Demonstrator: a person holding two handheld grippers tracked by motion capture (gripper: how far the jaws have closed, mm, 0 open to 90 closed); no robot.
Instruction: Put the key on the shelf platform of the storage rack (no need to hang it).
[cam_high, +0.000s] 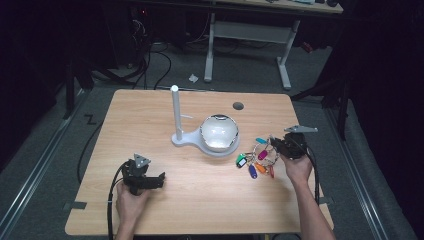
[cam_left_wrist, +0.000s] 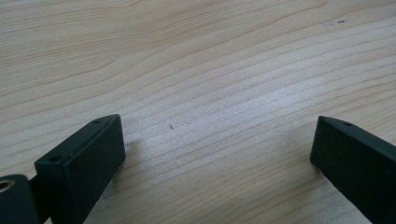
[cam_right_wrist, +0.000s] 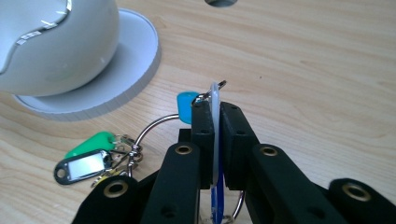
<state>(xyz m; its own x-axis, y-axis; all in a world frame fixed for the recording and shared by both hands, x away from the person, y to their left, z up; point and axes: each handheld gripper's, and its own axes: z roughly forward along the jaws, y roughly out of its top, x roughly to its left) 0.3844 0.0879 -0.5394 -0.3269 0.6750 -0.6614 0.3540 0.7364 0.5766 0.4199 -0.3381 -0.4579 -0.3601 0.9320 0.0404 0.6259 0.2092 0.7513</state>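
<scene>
While the left gripper (cam_high: 150, 179) rests low on the near left part of the wooden worktop (cam_high: 150, 125), its fingers (cam_left_wrist: 86, 158) stand wide apart with only bare wood grain between them. The right gripper (cam_high: 276, 143) sits at the right side of the worktop, held by the person's right hand (cam_high: 298, 167), and its fingers (cam_right_wrist: 204, 140) are pressed together on a thin pale key tag (cam_right_wrist: 215, 135) that stands on edge between the pads. That tag hangs on a large metal key ring (cam_high: 264, 152), which carries a cluster of coloured tags: a teal one (cam_right_wrist: 186, 106) just beyond the fingertips, a green one (cam_right_wrist: 91, 142) and a black-framed one with a clear window (cam_right_wrist: 85, 165) lying on the wood at the left in the right gripper view. In the high view, the bunch lies just right of a round white stand base (cam_high: 220, 149), which bears a shiny domed bowl (cam_high: 219, 131). A white upright post (cam_high: 176, 112) rises from the left end of the same base. Beyond the bowl, a small dark round hole (cam_high: 238, 106) is set in the worktop.
</scene>
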